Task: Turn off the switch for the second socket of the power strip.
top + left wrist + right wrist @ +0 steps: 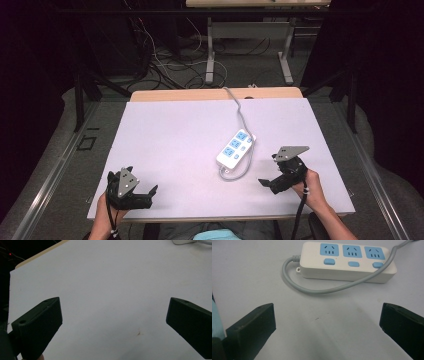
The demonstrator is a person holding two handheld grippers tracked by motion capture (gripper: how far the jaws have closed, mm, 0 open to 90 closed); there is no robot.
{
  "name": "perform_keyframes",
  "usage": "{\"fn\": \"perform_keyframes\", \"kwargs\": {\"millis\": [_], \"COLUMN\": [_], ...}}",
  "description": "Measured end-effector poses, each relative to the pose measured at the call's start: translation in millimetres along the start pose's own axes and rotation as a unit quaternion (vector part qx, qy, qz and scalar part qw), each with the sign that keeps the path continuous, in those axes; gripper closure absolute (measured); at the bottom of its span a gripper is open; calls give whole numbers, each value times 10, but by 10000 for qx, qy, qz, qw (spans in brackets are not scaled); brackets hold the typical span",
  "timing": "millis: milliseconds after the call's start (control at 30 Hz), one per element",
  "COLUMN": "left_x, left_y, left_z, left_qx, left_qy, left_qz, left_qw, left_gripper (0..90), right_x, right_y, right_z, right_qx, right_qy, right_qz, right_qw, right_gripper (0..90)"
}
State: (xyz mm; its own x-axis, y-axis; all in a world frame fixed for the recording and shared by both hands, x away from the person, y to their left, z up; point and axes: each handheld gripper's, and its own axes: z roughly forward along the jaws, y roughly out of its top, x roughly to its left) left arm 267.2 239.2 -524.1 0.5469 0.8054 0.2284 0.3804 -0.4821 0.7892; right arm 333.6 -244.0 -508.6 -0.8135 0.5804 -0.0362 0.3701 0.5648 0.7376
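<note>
We noted a white power strip (236,148) lying flat on the pale table (165,145), right of centre and angled, its long axis running from near-left to far-right. It carried three blue sockets, each with a blue switch beside it. Its grey cable (241,117) left the near end, looped round along the strip's right side, then ran off over the table's far edge.

The right gripper (272,183) sat near the table's front right, held in the person's right hand (312,190), and was aimed towards the strip. In the right gripper view its jaws stood wide apart with nothing between them but bare table; the power strip (348,261) lay just ahead of the jaws, not touching them, with the cable (317,291) curving across in front of it.

The left gripper (145,195) rested at the front left corner, well apart from the strip. In the left gripper view we saw its jaws likewise spread wide over bare table (107,290), holding nothing. A small brownish mark (138,333) showed on the surface between them.
</note>
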Motion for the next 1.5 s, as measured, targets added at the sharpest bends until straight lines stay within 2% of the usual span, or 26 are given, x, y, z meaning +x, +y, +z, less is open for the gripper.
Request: {"fn": "perform_keyframes", "kwargs": {"millis": [267,333,700,800,1033,1067,1267,1500], "left_x": [-2,-2,4,3,2,2,3,3], "left_y": [-1,-1,-5,-4,-4,-3,0,2], "left_z": [-2,-2,-16,-15,-14,-14,-13,-14], "left_qx": [8,9,37,43,44,43,18,14], "left_qy": [13,16,21,7,12,13,38,46], "left_qz": [5,6,-3,4,11,14,22,34], "left_qw": [10000,10000,10000,10000,10000,10000,10000,10000], "left_gripper": [3,3,3,3,3,3,3,3], "right_x": [-64,-79,-129,-137,-155,-154,-185,-212], "right_y": [84,102,211,233,297,314,395,453], "right_z": [36,54,176,185,249,246,311,361], "right_qx": [-59,-71,-6,105,70,150,101,149], "right_qy": [86,25,91,147,181,187,194,281], "right_qz": [95,64,13,-19,-49,-24,-107,-58], "right_qw": [9999,10000,10000,9998,9998,9997,9997,9995], "right_gripper": [5,5,5,4,4,4,5,6]}}
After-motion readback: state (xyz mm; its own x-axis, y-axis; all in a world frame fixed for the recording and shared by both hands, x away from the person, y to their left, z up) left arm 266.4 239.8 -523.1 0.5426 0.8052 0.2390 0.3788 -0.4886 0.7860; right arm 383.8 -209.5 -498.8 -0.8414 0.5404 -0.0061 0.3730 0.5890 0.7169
